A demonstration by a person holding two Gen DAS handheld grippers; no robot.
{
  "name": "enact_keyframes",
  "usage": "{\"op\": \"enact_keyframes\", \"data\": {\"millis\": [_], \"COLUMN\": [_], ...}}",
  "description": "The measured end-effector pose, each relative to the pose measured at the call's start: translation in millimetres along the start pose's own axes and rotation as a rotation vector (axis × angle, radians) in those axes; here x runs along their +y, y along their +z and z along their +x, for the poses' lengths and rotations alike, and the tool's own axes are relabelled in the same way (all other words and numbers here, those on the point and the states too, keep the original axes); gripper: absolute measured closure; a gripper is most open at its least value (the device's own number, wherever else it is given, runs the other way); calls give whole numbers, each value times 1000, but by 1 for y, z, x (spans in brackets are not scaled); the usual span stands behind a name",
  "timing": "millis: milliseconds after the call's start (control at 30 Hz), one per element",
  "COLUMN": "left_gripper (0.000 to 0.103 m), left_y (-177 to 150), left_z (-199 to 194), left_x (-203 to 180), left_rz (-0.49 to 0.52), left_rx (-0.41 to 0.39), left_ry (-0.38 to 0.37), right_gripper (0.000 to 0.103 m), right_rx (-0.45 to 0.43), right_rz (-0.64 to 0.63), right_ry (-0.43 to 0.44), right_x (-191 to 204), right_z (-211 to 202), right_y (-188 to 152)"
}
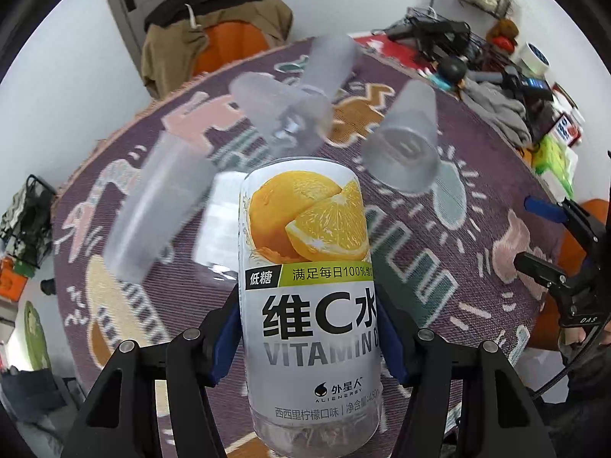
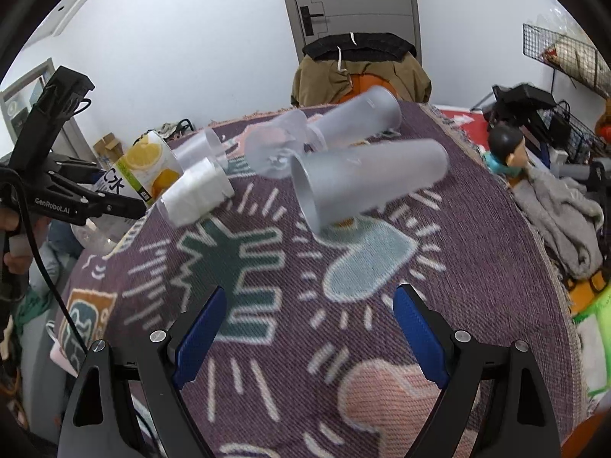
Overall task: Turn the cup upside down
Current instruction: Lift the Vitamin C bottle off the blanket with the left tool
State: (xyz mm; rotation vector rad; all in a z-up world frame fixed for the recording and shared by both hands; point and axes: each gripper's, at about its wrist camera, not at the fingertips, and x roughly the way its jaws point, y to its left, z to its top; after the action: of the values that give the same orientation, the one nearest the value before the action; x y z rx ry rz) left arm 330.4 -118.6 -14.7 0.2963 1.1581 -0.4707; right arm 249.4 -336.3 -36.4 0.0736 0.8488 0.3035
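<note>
Several frosted clear plastic cups lie tipped on their sides on the purple patterned mat (image 2: 477,267). The nearest cup (image 2: 366,183) points its mouth to the left; the same cup (image 1: 404,141) shows in the left wrist view. Another cup (image 2: 355,118) lies behind it, and a blurred whitish cup (image 2: 198,187) sits by the bottle. My left gripper (image 1: 309,328) is shut on a lemon vitamin C water bottle (image 1: 309,286), also seen as the bottle (image 2: 149,168) at far left. My right gripper (image 2: 309,294) hangs open over the mat, short of the nearest cup, with nothing between its fingers.
A chair draped with brown and black clothes (image 2: 362,72) stands behind the table before a grey door (image 2: 351,0). Clutter fills the right side: grey cloth (image 2: 553,213), a doll head (image 2: 508,145), wire racks (image 2: 565,53). A hand (image 2: 15,252) holds the left gripper's handle.
</note>
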Motion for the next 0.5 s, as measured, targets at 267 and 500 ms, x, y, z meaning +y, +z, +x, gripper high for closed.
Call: {"op": "enact_keyframes", "data": {"millis": [267,500], "left_gripper": [39,39], "left_y": [-6,-4], "left_z": [29,50], "left_x": [-39,-66], "left_rz": [54,118], "left_rx": [51,106], "left_ry": [-37,-40], "right_gripper": [14,14], "right_rx": [-15,-15], "right_rz": [2,7], "right_ry": [1,18], "right_x": [-24,-38], "right_z": [-13,-13], "right_y": [-15,-22]}}
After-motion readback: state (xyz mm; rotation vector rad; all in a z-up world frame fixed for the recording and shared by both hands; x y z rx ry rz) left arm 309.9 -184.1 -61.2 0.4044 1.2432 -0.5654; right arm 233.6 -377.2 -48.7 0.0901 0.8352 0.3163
